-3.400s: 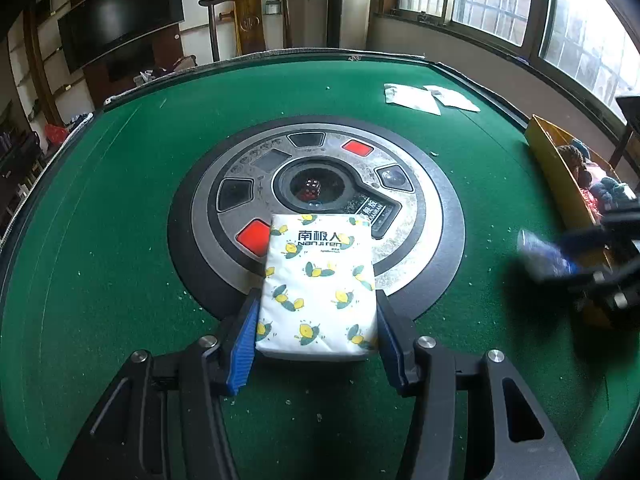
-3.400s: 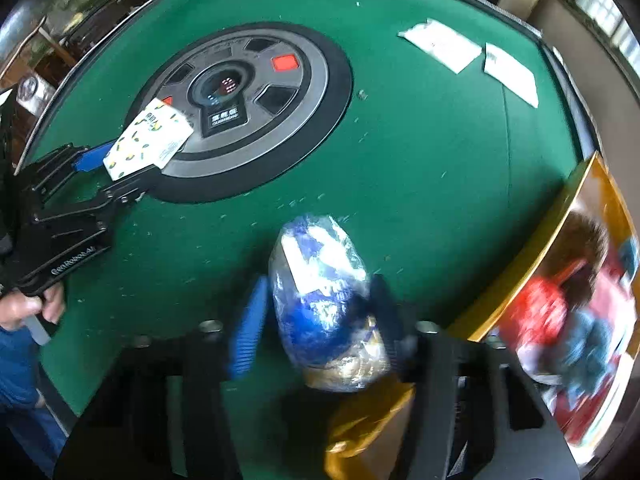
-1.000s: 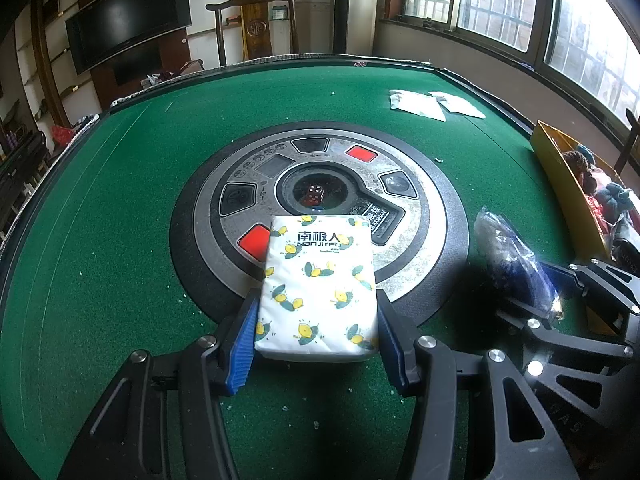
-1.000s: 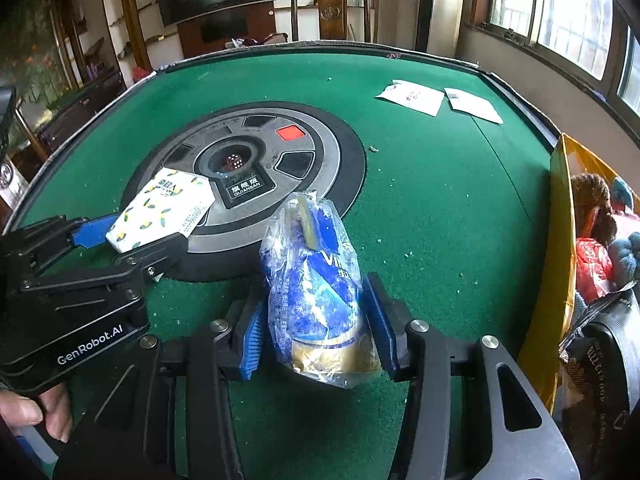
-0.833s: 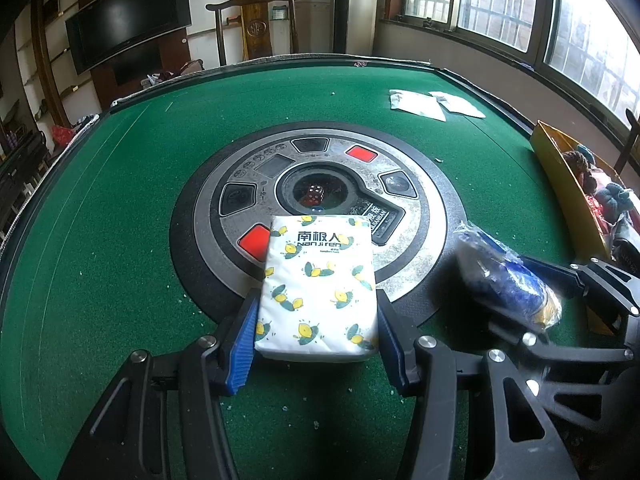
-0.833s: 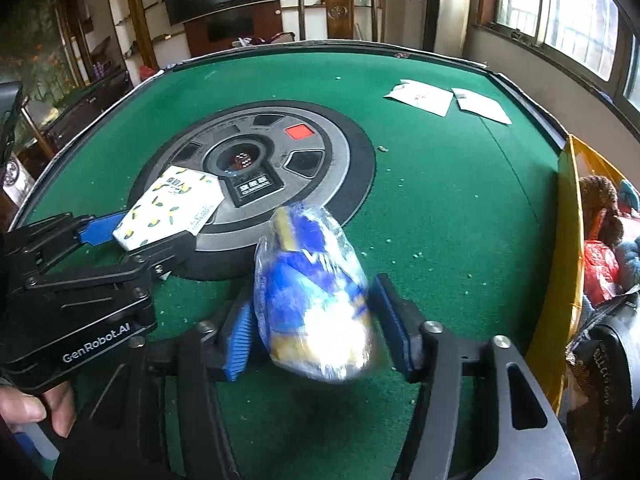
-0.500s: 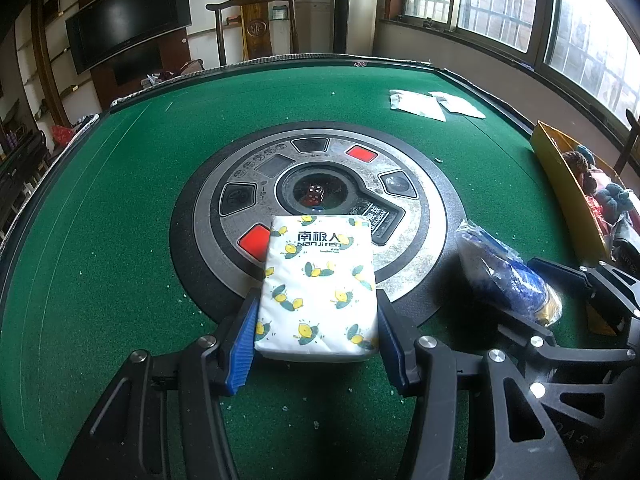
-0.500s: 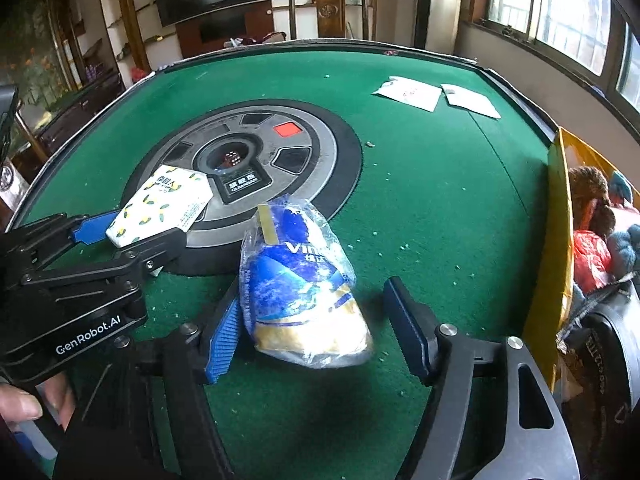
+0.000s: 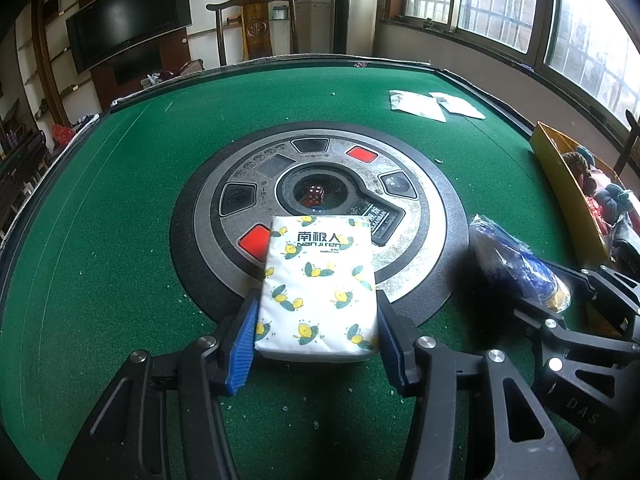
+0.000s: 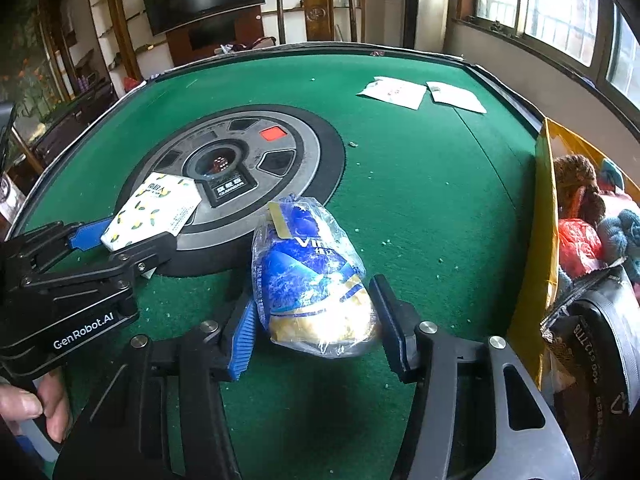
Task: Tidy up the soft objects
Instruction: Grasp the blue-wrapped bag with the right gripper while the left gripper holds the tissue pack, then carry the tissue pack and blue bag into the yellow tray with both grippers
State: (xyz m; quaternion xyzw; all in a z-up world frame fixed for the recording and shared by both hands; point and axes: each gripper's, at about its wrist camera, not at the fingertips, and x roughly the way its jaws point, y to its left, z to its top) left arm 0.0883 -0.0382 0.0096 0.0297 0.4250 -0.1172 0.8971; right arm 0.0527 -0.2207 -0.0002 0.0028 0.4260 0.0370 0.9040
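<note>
A white tissue pack (image 9: 318,276) printed with lemons rests on the rim of the round console, and my left gripper (image 9: 316,300) is shut on its near end. The same pack (image 10: 154,208) and left gripper (image 10: 128,236) show at the left of the right wrist view. A blue and gold tissue bag (image 10: 308,272) in clear plastic lies on the green felt between the fingers of my right gripper (image 10: 314,312). Its jaws are closing, and both pads touch the bag's sides. In the left wrist view the bag (image 9: 516,264) sits at the right inside the right gripper (image 9: 540,292).
A yellow box (image 10: 544,216) of plush toys stands along the table's right edge, with a black bag (image 10: 600,352) near it. The round console (image 9: 320,196) with red buttons fills the table's middle. Two white papers (image 9: 416,104) lie far right. A person's hand (image 10: 28,408) holds the left gripper.
The right gripper brought the blue bag from beside the yellow box to next to the left gripper. Its jaws spread, the bag settled on the felt, and they have narrowed again. The left gripper kept still.
</note>
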